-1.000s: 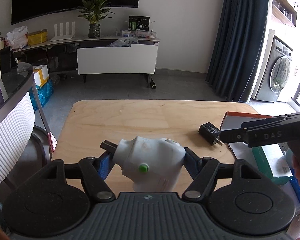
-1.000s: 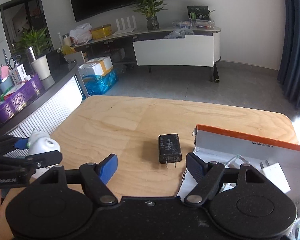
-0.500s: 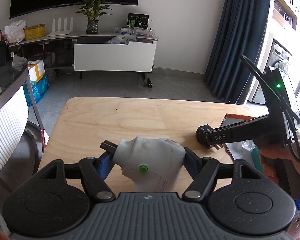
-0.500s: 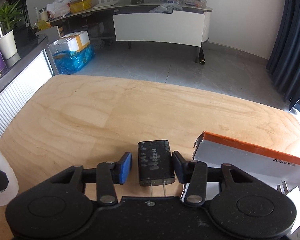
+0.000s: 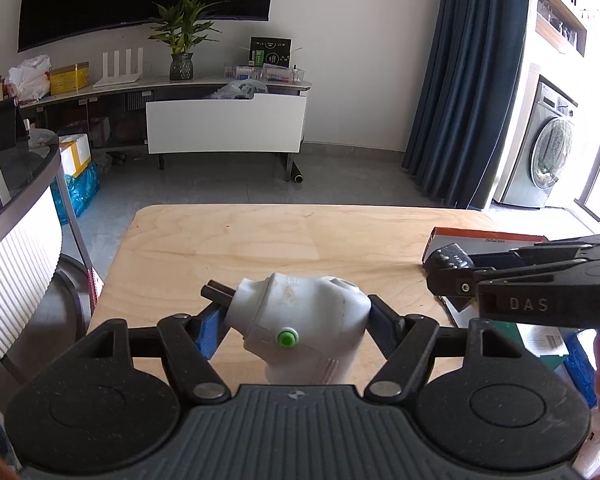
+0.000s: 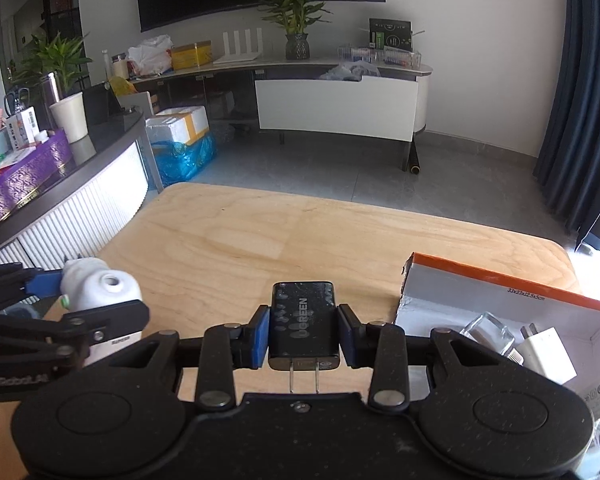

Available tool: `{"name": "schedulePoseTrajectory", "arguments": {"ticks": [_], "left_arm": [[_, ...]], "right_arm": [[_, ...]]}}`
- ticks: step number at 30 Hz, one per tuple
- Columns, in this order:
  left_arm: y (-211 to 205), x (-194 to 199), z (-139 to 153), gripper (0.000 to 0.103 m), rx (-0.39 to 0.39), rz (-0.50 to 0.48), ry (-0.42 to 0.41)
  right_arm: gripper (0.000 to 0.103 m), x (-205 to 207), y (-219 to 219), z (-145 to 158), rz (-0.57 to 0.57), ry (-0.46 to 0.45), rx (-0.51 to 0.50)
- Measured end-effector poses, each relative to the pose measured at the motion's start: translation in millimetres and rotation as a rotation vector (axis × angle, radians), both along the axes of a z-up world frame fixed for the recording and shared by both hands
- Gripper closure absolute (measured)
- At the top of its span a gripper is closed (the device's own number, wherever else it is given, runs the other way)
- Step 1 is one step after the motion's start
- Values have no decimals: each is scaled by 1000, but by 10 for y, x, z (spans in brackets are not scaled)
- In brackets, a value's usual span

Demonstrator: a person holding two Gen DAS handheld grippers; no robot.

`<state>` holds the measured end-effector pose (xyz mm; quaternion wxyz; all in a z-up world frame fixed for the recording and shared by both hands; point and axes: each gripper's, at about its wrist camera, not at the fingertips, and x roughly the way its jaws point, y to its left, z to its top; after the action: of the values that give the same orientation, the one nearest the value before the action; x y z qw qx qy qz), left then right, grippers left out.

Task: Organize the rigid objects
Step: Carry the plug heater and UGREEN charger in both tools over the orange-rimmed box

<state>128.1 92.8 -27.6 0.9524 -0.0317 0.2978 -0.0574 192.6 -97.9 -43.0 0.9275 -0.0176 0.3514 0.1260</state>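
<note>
The wooden table [image 6: 260, 240] fills mid-frame, and the box [image 6: 480, 292] sits lower right. The left gripper [image 5: 296, 320] pinches a white adapter [image 5: 300, 320]; its rounded shell could slip. The right gripper [image 6: 303, 330] pinches a black charger [image 6: 303, 320], whose prongs might snag the box wall.

Both tools look alike: the left gripper [image 5: 294, 320] has a ribbed dark grey body, two round black discs, black linkage bars with silver rivets, and blue pads [image 5: 209, 330]. The right gripper [image 6: 303, 330] is matt black and speckled, with a small centre screw. Seen from the left view, its side reads "DAS" in pale letters. Bare skin shows at the frame edge.
</note>
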Motion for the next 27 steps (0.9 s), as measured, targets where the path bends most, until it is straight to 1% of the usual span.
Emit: {"name": "schedulePoseTrajectory", "arguments": {"ticks": [6,9,15,18,27], "left_arm": [[-54,-203,121,30,-11,14,-23],[-100,-294,159,30,-5,20,-22],[-161,-467,234,30,-3,36,-34],[-199,-539,276,30,10,39,-45],[-269,-705,356,30,-7,48,-66]], "right_arm": [[59,-407,-14,203,-10,-45,42],[59,-591,-36,269,-27,-73,48],[59,-930,-85,354,-43,-99,75],[59,-1071,-130,368,-57,-105,91],[59,-1391,-223,489,-72,-137,120]]}}
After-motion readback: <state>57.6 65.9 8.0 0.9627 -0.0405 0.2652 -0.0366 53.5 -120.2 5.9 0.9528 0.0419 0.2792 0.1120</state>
